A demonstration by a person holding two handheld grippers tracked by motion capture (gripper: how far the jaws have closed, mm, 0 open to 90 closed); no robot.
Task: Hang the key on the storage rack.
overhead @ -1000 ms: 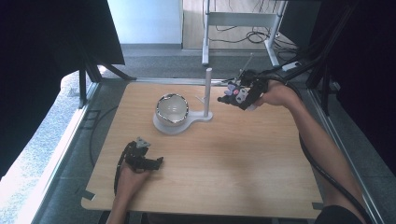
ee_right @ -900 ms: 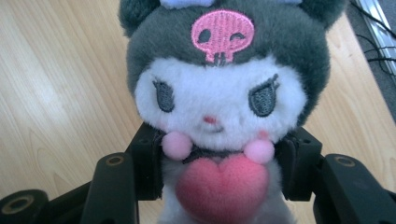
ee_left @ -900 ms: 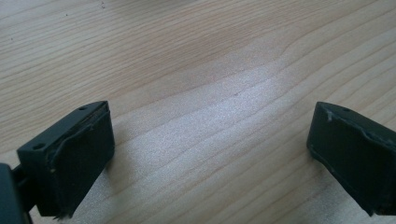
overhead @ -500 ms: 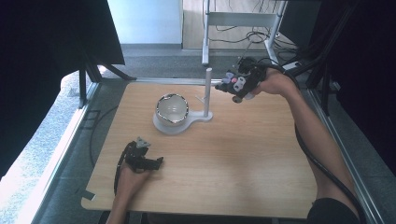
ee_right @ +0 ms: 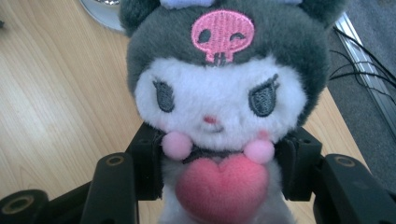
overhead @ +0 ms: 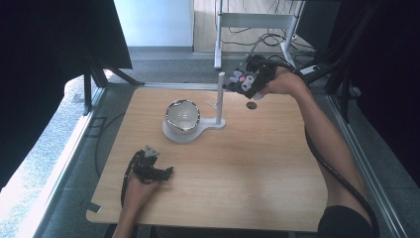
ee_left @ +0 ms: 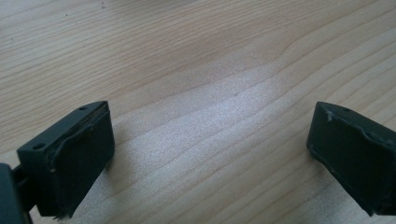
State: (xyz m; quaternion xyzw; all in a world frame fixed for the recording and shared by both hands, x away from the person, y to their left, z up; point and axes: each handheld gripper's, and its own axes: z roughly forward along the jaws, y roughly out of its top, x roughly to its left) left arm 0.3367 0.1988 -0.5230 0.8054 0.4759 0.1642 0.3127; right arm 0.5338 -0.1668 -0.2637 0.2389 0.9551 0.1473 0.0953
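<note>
Two grippers, one toy. My right gripper (overhead: 236, 85) is clamped on the plush (ee_right: 215, 100), held above the table (overhead: 257, 173) near its far right corner. The right gripper view gives the detail: dark hood w/ a pink skull, white face, pink heart on the chest, jaws pressing its sides at body level. From the high view the plush is just a small dark and pink blob at the gripper tip.

Plush's long axis runs along the jaws, head out at the tips, face toward the gripper cam. In the high view the tips point left, at the top of the post (overhead: 219, 99).

Post stands on a white stand (overhead: 190, 133), mid table toward the far edge, w/ a bowl (overhead: 182, 115) sitting on the stand's round end. The post is right in front of the plush; can't tell if they touch. A small dark spot (overhead: 251, 105) lies on the table under my right hand.

My left gripper (overhead: 154, 170) rests near the near left corner, jaws wide, bare wood between them.
</note>
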